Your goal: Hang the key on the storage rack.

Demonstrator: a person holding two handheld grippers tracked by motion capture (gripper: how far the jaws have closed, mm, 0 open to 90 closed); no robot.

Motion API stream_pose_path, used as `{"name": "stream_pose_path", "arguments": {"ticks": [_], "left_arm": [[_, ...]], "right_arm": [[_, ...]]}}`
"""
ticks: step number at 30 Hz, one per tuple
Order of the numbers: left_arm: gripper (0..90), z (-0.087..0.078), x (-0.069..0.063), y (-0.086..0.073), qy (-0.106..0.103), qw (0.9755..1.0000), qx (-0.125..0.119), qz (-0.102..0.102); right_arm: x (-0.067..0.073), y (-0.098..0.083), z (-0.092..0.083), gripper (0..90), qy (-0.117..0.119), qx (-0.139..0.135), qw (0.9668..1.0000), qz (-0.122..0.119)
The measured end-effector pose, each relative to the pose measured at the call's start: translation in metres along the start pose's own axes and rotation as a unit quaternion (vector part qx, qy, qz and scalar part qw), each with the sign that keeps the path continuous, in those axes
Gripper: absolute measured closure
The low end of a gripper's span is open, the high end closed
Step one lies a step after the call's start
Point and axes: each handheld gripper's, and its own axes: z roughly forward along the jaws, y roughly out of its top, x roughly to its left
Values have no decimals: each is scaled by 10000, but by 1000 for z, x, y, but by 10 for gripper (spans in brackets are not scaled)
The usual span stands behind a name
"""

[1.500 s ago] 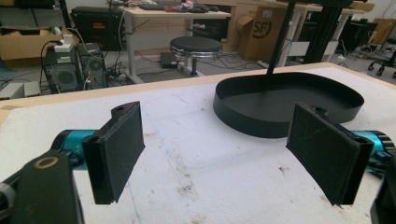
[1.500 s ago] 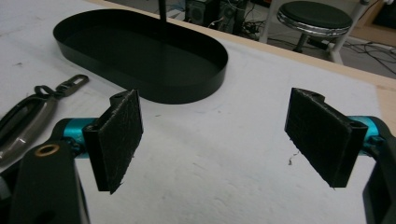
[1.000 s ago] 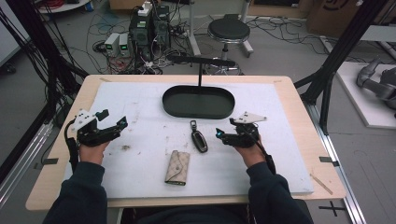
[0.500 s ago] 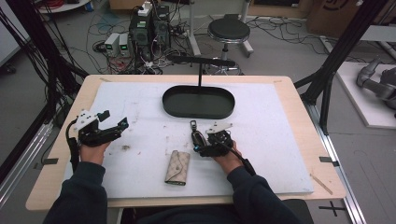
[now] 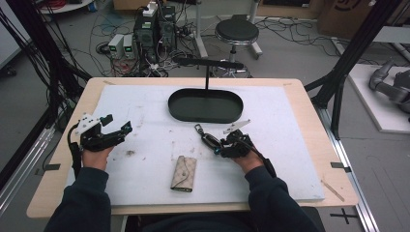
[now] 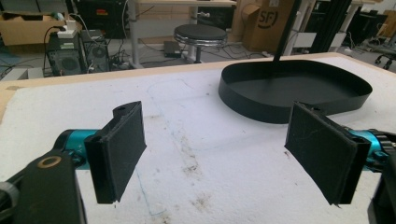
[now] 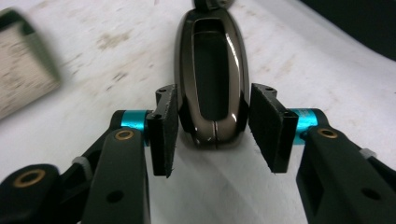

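Observation:
A dark glossy key fob [image 5: 208, 139] with a metal ring lies on the white mat in front of the black tray. My right gripper [image 5: 217, 148] has just been closing, and its pads now sit against both sides of the fob's near end. The right gripper view shows the fob [image 7: 212, 79] squeezed between the two black pads [image 7: 166, 130] of my right gripper [image 7: 214, 135]. My left gripper [image 5: 117, 122] hovers at the mat's left, and its jaws [image 6: 219, 149] stand wide open with nothing between them.
A beige patterned wallet [image 5: 183, 173] lies near the front edge, left of the right hand, and shows blurred at upper left [image 7: 23, 65]. An oval black tray [image 5: 205, 120] with an upright post and crossbar [image 5: 208, 63] stands at the back middle, also ahead of the left gripper [image 6: 280, 112].
My right gripper moved left and down from the mat's right side to the key fob and closed around it. The left gripper stayed put.

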Motion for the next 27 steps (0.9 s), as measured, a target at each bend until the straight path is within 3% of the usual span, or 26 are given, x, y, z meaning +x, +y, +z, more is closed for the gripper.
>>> {"name": "stream_pose_path", "arguments": {"ticks": [1,2,3,6,8,10,13,14,19,22,24,27], "left_arm": [[197,1,0,0,-1,10000,13,-2],[200,1,-1,0,-8,10000,31,9],[201,1,-1,0,-24,10000,35,21],[202,2,-2,0,-33,10000,41,39],[202,2,-2,0,-29,10000,40,23],[202,2,-1,-1,-32,10000,52,24],[202,2,-2,-1,-35,10000,63,25],[202,2,-2,-1,-23,10000,67,26],[202,2,-1,-1,-30,10000,67,14],[203,2,-1,-1,-22,10000,68,11],[202,2,-2,-1,-10,10000,91,25],[203,3,-2,-1,-16,10000,89,24]], "right_arm": [[0,0,0,541,0,0,10000,0],[-1,1,0,395,-98,-233,9997,-19],[-1,3,1,358,-172,-358,9992,-22],[0,7,7,329,-212,-457,9987,-38],[3,14,20,310,-255,-461,9985,-131],[6,19,30,313,-151,-439,9988,-184],[10,21,37,448,-188,-323,9987,-347],[10,22,35,492,-180,-300,9989,-303],[3,18,25,496,-235,-64,9995,-221],[-3,9,12,495,-371,106,9987,-332],[-6,4,6,494,-477,162,9981,-346],[-11,0,2,485,-417,141,9987,-255]]}}
